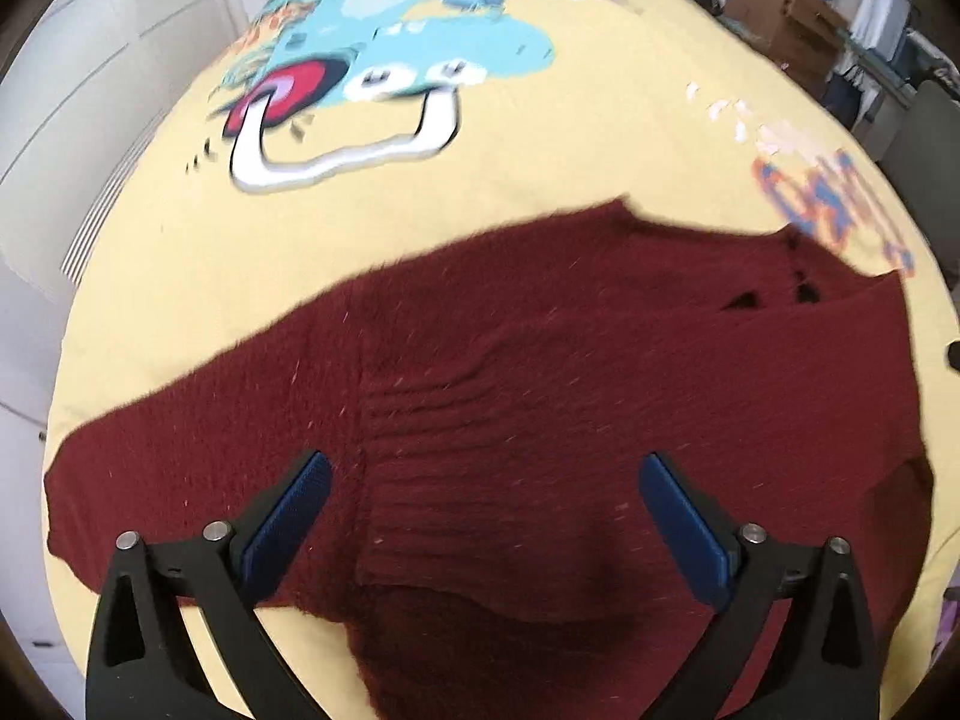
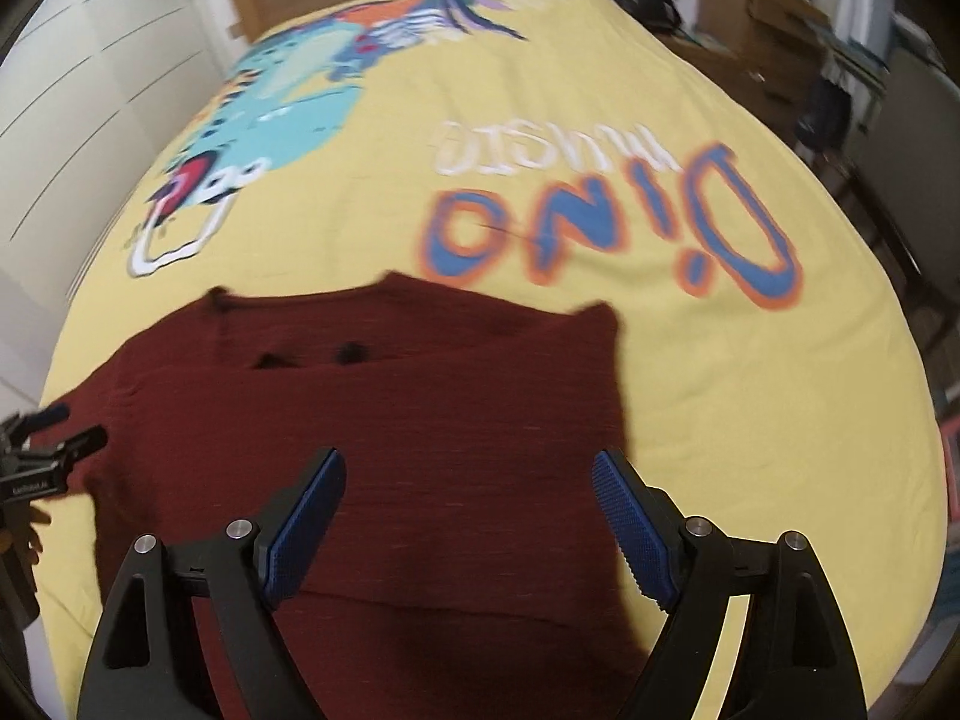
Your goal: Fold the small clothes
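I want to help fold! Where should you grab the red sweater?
Probably the sleeve end of the red sweater, stretched out flat on the yellow bedspread. Come down from above and pinch its edge, since it lies flat and reaches furthest out.

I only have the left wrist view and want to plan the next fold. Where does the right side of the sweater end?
Observer: In the right wrist view the sweater ends in a raised corner, with bare yellow bedspread beyond it.
Operator: Is the right gripper holding any cloth?
Observer: No. The right gripper is open above the sweater, nothing between its pads.
Operator: Is my left gripper visible from there?
Observer: Yes, the left gripper shows at the left edge of that view, over the sweater's left sleeve.
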Demonstrator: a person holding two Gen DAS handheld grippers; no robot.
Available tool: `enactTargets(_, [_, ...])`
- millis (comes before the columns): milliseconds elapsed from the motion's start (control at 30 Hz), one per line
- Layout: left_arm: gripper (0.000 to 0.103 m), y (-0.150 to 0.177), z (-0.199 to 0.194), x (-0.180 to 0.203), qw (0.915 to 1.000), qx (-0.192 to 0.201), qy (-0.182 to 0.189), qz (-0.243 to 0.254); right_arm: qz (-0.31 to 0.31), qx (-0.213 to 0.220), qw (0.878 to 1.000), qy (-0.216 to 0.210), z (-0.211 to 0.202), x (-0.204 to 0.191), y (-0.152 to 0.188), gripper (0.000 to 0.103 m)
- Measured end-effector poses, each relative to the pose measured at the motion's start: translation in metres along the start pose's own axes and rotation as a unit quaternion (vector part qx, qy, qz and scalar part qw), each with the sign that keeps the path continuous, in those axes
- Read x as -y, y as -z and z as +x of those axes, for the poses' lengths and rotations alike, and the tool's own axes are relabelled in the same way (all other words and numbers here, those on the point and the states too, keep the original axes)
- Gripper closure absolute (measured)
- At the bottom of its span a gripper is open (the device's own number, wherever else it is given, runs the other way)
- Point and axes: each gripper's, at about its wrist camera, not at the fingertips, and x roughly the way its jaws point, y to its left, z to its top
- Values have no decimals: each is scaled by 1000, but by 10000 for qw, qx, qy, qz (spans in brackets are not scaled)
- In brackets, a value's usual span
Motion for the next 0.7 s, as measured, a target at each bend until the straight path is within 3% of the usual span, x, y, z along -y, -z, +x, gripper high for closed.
enactTargets(67, [1, -2, -10, 12, 9995, 267, 132, 121, -195, 36, 9998, 9, 1, -16, 4, 1])
enactTargets(133, [1, -3, -13, 26, 9985, 469, 108, 246, -403, 131, 9990, 114, 6, -37, 9, 0])
enactTargets(467, [1, 13, 54, 63, 9994, 20, 28, 349, -668, -225, 9968, 380, 70, -68, 46, 0])
enactTargets(567, [1, 23, 70, 66, 9991, -49, -40, 409, -720, -425, 9951, 530, 91, -63, 57, 0])
enactTargets(700, [1, 26, 72, 57, 9992, 37, -69, 404, -553, -284, 9967, 519, 91, -41, 65, 0])
